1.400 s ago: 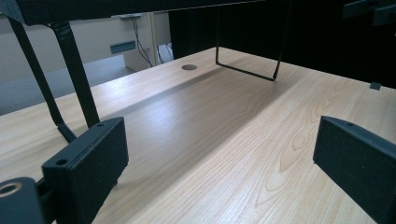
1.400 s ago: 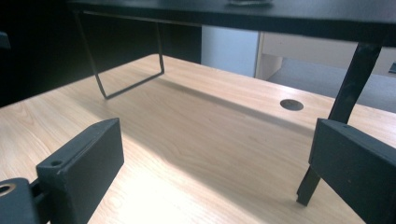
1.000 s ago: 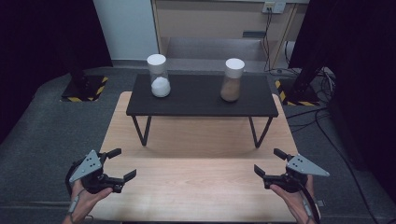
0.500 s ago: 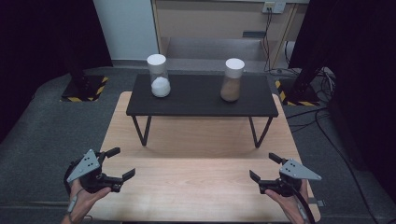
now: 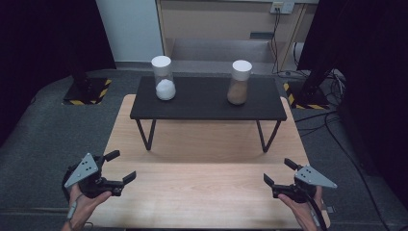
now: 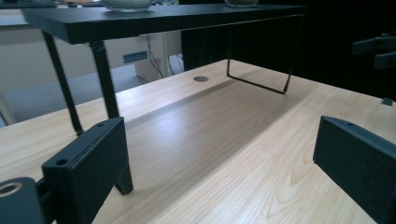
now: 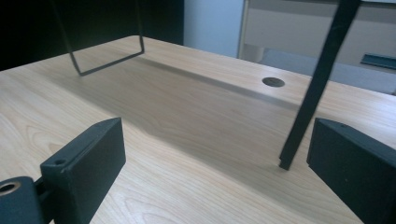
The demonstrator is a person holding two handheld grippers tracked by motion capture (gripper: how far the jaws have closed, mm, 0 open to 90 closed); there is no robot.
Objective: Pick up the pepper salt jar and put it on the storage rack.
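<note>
Two clear jars with white lids stand on a low black shelf (image 5: 207, 103). The left jar (image 5: 163, 79) holds something white and the right jar (image 5: 239, 83) something brown. My left gripper (image 5: 122, 166) hovers open over the wooden table's (image 5: 202, 192) near left corner, nothing between its jaws. My right gripper (image 5: 277, 171) is open and empty at the near right. In the left gripper view the gripper (image 6: 219, 177) faces the shelf's legs (image 6: 105, 74), and the right gripper's jaws (image 6: 376, 46) show at the far edge. The right gripper (image 7: 215, 172) stands wide in its own view, near a shelf leg (image 7: 313, 93).
A round cable hole (image 7: 273, 82) sits in the tabletop under the shelf. Dark curtains flank the table, with stand bases on yellow-black tape (image 5: 86, 94) and cables (image 5: 327, 118) on the grey floor. A pale cabinet (image 5: 226, 21) stands behind.
The right gripper has drifted slightly toward the near edge of the table. The left gripper has hardly moved. Both stay open.
</note>
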